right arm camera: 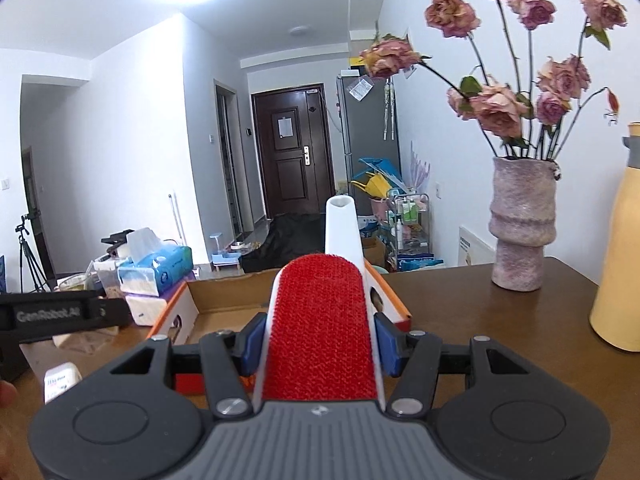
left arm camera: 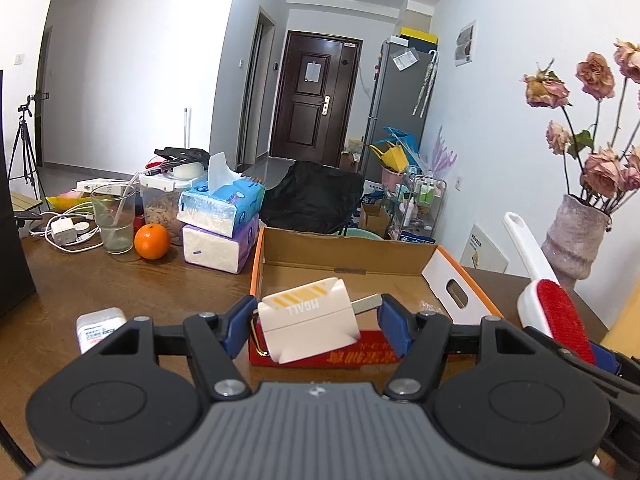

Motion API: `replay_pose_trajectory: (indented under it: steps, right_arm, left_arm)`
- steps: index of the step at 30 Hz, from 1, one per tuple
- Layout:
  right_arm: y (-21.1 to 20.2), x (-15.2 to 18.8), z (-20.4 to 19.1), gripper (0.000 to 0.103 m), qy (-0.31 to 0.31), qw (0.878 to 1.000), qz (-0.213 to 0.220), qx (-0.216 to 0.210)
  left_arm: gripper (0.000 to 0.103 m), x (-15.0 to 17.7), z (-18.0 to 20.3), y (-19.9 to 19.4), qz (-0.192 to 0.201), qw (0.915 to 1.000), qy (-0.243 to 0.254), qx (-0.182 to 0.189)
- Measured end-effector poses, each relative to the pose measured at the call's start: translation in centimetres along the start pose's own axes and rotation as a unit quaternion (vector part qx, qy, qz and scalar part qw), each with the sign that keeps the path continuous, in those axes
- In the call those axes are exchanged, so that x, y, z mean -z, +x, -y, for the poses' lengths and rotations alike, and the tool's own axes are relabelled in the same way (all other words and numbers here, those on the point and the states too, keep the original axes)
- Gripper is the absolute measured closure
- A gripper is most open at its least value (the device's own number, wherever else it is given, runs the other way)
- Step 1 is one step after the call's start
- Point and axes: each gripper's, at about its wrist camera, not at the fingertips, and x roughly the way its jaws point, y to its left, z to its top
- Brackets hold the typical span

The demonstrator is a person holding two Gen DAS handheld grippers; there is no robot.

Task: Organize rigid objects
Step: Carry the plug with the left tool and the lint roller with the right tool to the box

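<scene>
On the brown tabletop (left arm camera: 120, 288) an open cardboard box (left arm camera: 344, 256) stands. The right gripper (right arm camera: 318, 344) clamps a red lint brush (right arm camera: 320, 328) before it; the left gripper (left arm camera: 318, 322) clamps a white charger plug (left arm camera: 308, 324) over the box's near edge.

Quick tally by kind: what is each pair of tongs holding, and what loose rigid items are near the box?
White plug charger with yellow stripes, in left tongs: 1
White-handled red lint brush, in right tongs: 1
Open cardboard box with orange rim: 1
Small white labelled container on the wooden table: 1
Total: 4
</scene>
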Motion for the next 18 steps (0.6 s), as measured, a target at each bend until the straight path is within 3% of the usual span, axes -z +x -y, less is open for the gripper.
replay_pose_trajectory:
  steps: [18]
  right_arm:
    - [9.4, -2.5, -1.5, 0.048, -0.006, 1.0, -0.008, -0.018]
  left_arm:
    - [0.036, -2.4, 0.0, 7.4, -0.012, 0.9995, -0.021, -0.023]
